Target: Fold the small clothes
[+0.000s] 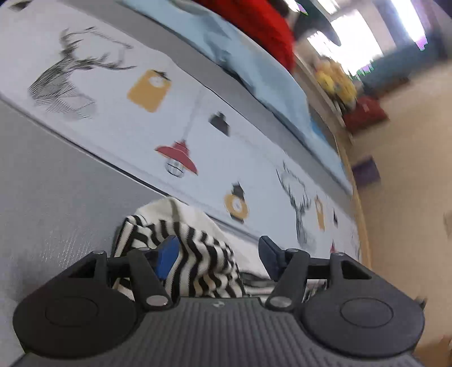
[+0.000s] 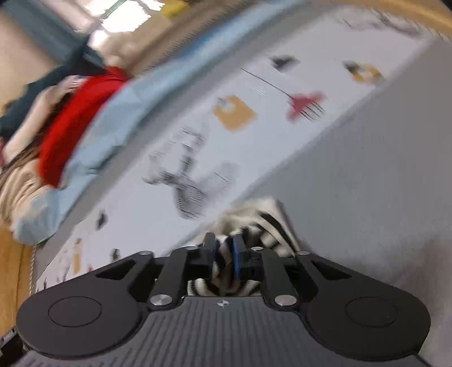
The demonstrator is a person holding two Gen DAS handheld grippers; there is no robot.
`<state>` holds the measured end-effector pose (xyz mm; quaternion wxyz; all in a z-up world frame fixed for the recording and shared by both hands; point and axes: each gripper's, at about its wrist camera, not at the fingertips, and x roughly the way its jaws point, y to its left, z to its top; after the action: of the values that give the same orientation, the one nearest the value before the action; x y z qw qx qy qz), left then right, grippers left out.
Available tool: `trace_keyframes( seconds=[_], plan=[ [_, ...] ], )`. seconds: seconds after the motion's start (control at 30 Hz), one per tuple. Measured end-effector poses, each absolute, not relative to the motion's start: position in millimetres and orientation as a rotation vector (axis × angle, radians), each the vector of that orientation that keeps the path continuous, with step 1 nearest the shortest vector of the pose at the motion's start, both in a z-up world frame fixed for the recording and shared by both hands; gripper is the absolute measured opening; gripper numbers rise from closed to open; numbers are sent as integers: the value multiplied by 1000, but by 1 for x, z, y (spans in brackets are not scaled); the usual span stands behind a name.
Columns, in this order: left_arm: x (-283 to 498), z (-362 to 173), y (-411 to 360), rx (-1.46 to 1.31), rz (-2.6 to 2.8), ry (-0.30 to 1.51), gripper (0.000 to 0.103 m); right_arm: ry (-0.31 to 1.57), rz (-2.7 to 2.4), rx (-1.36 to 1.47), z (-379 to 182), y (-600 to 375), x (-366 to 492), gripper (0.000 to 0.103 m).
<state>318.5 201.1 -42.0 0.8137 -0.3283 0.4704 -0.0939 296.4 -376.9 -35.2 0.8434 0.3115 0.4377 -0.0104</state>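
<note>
The left claw [image 1: 220, 248] stands well open, its two blue-faced fingers far apart; the black-and-white striped garment [image 1: 195, 254] lies bunched between them, draped against the one finger on the claw's left and clear of the other, so nothing is gripped. The right claw [image 2: 223, 248] has its jaws only slightly apart, with a fold of the same striped cloth [image 2: 254, 223] between the pads; motion blur hides whether they press on it. Under and just ahead of both claws spreads a plain grey bed cover [image 1: 56, 183], and beyond it a pale printed sheet [image 1: 169, 113] with sketched deer heads, red hanging lamps and yellow clocks. Farther off lie a light blue cloth [image 1: 254, 73] and a red bundle [image 1: 262, 25]. Past the bed's edge, to the left claw's right, runs a beige floor [image 1: 409, 169] toward bright windows [image 1: 353, 42]. The garment is crumpled, its stripes wavy, with a plain cream-white part [image 1: 180, 209] showing at its far side.
</note>
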Motion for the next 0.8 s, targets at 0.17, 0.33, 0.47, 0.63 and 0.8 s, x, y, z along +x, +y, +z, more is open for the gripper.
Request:
trace_keyframes(
  seconds=[0.17,0.33,0.47,0.63,0.8],
  plan=[
    [308,-43,158,-493,-291,1082,66,1051,177,571,-39,-348,293,41],
    [312,-65,126,-400,-305,1138,66,1178,203,601,-67,-328,291,41],
    [323,-83,117,-431,-223,1173,66,1196,210,590,-74,-314,300,43],
    [336,-90,118,-495,-105,1182,37,1209,151,568,-80,-303,311,38],
    [345,-85,120,-481,-64,1159,16,1196,112,586,-81,-310,319,10]
  ],
)
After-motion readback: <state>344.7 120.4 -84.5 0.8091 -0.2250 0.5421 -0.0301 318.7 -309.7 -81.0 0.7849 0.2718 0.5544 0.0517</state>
